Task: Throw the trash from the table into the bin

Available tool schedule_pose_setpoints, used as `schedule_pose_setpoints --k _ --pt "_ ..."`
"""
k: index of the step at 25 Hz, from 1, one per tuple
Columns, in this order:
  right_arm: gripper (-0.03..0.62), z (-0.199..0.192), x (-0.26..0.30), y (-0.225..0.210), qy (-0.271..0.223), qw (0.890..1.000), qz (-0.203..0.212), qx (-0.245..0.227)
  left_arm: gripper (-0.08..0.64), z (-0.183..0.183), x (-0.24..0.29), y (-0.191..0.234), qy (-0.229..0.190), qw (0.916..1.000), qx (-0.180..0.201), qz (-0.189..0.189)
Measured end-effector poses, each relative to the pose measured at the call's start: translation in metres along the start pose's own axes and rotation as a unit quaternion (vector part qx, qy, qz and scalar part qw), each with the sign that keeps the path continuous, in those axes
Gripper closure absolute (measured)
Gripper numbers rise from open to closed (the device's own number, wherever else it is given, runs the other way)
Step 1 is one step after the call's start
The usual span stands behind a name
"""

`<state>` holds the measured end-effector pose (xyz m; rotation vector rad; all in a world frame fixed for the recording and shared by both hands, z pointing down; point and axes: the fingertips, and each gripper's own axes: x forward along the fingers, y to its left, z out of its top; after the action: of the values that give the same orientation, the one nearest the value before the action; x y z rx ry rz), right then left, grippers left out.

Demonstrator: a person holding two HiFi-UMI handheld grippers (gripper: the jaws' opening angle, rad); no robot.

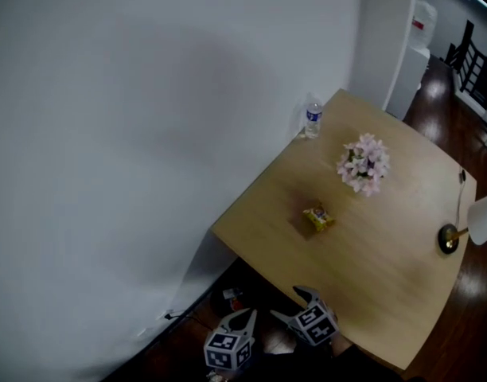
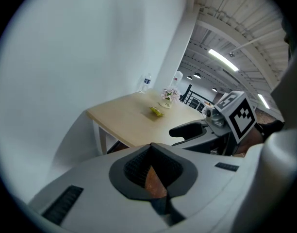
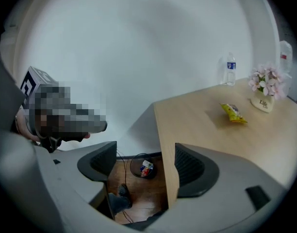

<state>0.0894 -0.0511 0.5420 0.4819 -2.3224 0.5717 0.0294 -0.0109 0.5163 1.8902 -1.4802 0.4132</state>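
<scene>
A yellow snack wrapper (image 1: pixel 317 217) lies near the middle of the wooden table (image 1: pixel 387 277); it also shows as the wrapper (image 2: pixel 156 111) and the wrapper (image 3: pixel 233 113). A dark round bin (image 3: pixel 143 168) holding some coloured trash stands on the floor under the table's corner, dimly seen as the bin (image 1: pixel 231 299). My left gripper (image 1: pixel 242 318) hangs off the table's near corner, shut and holding nothing (image 2: pixel 153 176). My right gripper (image 1: pixel 295 305) is beside it over the table edge, open and empty (image 3: pixel 144 166), far short of the wrapper.
A water bottle (image 1: pixel 313 118) stands at the far table corner by the white wall (image 1: pixel 148 134). A vase of pink flowers (image 1: pixel 364 164) sits behind the wrapper. A lamp (image 1: pixel 458 233) is at the right edge. Dark wooden floor (image 1: pixel 466 293) surrounds the table.
</scene>
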Motion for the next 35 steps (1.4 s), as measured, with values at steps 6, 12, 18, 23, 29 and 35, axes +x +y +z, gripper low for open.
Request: schedule_pose_setpoints --k 6,12,18,23,29,35 --pt "0.207 0.001 -0.012 -0.04 -0.017 0.999 -0.023 0.031 0.555 0.023 0.03 -0.016 0.018 0.999 0.037 -0.02" --pt "0.207 0.001 -0.014 -0.101 -0.032 0.995 -0.069 0.072 0.555 0.041 0.054 -0.028 0.039 0.9971 0.057 -0.032" --pt "0.207 0.034 -0.005 -0.207 -0.049 0.984 -0.151 0.085 0.555 0.061 0.064 -0.025 0.04 0.9969 0.063 -0.026" --pt "0.207 0.056 0.017 -0.272 -0.042 0.978 -0.185 0.085 0.555 0.061 0.066 -0.011 0.051 0.9972 0.054 -0.009" --pt "0.207 0.072 0.043 -0.305 -0.016 0.98 -0.187 0.069 0.555 0.06 0.07 -0.006 0.064 0.9967 0.05 0.002" --pt "0.237 0.06 0.059 -0.301 0.016 0.983 -0.172 0.065 0.555 0.055 0.069 -0.001 0.068 0.9968 0.04 0.007"
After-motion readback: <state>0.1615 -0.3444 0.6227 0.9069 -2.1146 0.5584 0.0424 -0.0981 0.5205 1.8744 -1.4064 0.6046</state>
